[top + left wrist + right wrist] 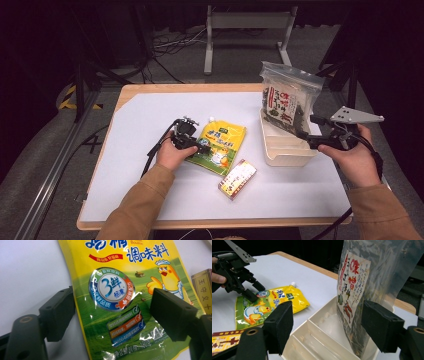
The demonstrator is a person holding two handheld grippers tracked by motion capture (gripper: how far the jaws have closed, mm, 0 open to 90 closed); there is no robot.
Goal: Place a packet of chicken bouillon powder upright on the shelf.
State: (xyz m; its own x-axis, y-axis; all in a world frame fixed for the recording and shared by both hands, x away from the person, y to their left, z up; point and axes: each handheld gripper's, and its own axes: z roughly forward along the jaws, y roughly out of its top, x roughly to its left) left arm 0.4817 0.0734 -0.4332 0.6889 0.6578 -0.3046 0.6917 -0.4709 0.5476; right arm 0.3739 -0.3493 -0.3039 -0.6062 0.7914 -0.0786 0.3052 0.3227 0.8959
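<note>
A yellow and green seasoning pouch (220, 142) (117, 285) (274, 302) lies flat on the white table. My left gripper (202, 148) (113, 315) hovers low over the pouch's near left edge, open, one jaw off the edge and the other above the print; the pads do not press on it. A clear bag of dark dried food (287, 97) (362, 285) with a red and white label stands upright in a cream divided tray (285, 152) (317, 340). My right gripper (302, 135) (330, 326) is open at the tray's right rim, its jaws apart in front of the bag.
A small red and yellow box (237, 178) (222, 341) (203, 290) lies near the front edge, beside the pouch. The table's wooden rim (190, 88) borders the white sheet. Cables and a metal stand are on the floor beyond.
</note>
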